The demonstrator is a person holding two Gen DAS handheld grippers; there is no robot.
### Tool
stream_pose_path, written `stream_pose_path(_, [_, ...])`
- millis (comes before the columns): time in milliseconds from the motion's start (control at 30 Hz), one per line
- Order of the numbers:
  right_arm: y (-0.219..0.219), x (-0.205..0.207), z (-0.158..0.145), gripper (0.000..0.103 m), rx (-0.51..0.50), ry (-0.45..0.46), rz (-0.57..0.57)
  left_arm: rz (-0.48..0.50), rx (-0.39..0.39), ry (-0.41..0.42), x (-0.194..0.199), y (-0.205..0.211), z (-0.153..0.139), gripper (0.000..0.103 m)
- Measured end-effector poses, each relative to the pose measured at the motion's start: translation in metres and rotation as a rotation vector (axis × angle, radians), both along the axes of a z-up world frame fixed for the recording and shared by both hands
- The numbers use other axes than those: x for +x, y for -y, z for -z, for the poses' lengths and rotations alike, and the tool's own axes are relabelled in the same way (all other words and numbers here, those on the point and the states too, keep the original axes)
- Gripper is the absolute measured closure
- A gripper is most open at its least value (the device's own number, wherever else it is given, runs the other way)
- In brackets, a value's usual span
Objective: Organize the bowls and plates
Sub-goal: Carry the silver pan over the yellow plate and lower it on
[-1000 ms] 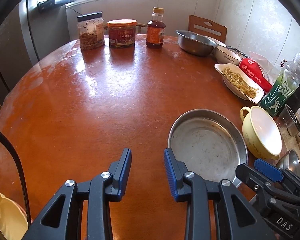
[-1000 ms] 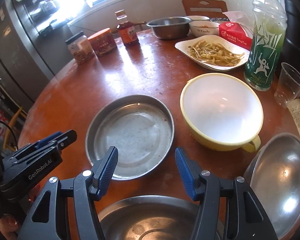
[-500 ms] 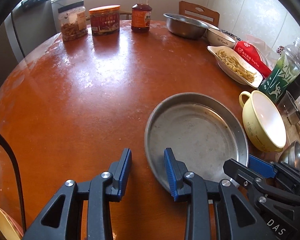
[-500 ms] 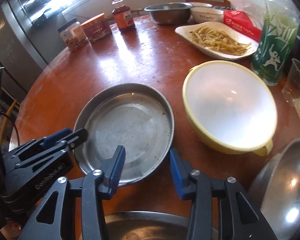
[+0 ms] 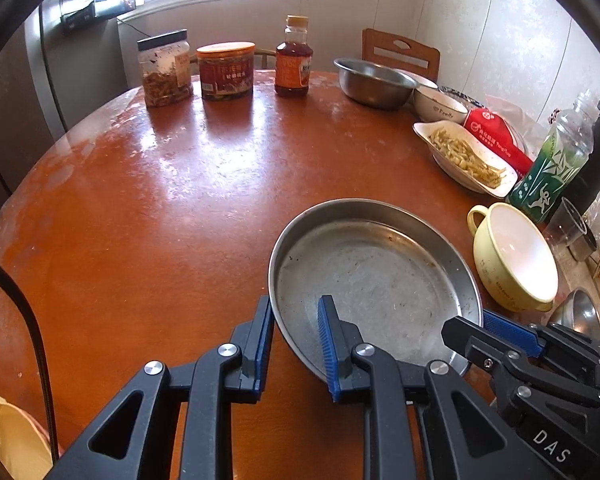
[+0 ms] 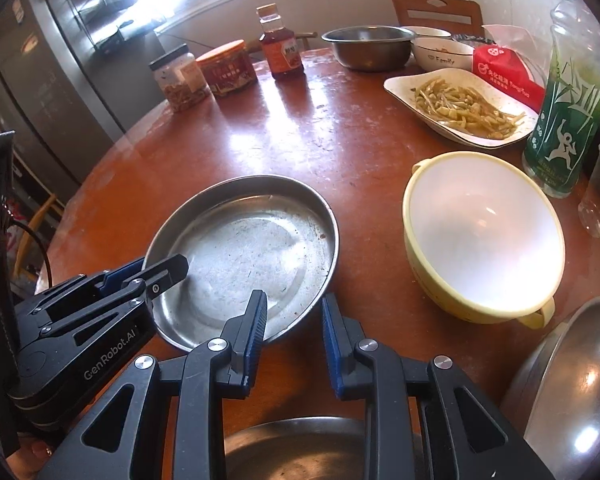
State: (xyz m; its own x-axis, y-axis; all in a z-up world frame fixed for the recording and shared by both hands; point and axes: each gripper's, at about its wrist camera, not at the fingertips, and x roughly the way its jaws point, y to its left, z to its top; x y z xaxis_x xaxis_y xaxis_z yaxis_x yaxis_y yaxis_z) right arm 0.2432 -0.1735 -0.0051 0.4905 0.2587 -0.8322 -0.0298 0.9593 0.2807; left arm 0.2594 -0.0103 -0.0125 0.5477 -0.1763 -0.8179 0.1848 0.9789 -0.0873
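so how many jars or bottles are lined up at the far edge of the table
3: a black-lidded jar at the left, an orange-lidded jar in the middle, an amber bottle at the right. Others may be hidden.

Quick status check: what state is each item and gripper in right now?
Pan: empty, flat on table.
Left gripper: jaws closing, pan rim between them.
Right gripper: jaws closing, pan rim between them.
Yellow bowl: upright, empty.
White dish: holds food.
Clear jar: lidded.
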Motion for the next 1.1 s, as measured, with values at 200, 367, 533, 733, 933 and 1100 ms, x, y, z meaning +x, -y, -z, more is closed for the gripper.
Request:
stream_pose_path(200, [-0.004, -0.011, -0.014, 0.075, 0.023, 0.043, -0.019, -0.038, -0.021, 0.037, -0.019, -0.009, -0.016, 0.08])
stream_pose_path(367, [-0.012, -0.022, -0.028, 0.075, 0.039, 0.086, -0.042, -0.064, -0.004, 0.072, -0.035, -0.018, -0.03, 0.08])
stream_pose_path(533, [-0.022, -0.037, -0.039, 0.075, 0.042, 0.132, -0.069, -0.091, -0.012, 0.098, -0.053, -0.031, -0.041, 0.08])
stream_pose_path(733, [-0.037, -0.056, -0.051, 0.075, 0.061, 0.175, -0.106, -0.121, -0.011, 0.129, -0.077, -0.048, -0.051, 0.08])
stream_pose_path(933, [-0.058, -0.074, -0.059, 0.075, 0.067, 0.208, -0.15, -0.161, -0.003, 0.162, -0.101, -0.068, -0.062, 0.08])
stream_pose_path(1100, [-0.077, -0.087, -0.066, 0.075, 0.072, 0.235, -0.189, -0.202, -0.003, 0.187, -0.119, -0.088, -0.068, 0.08])
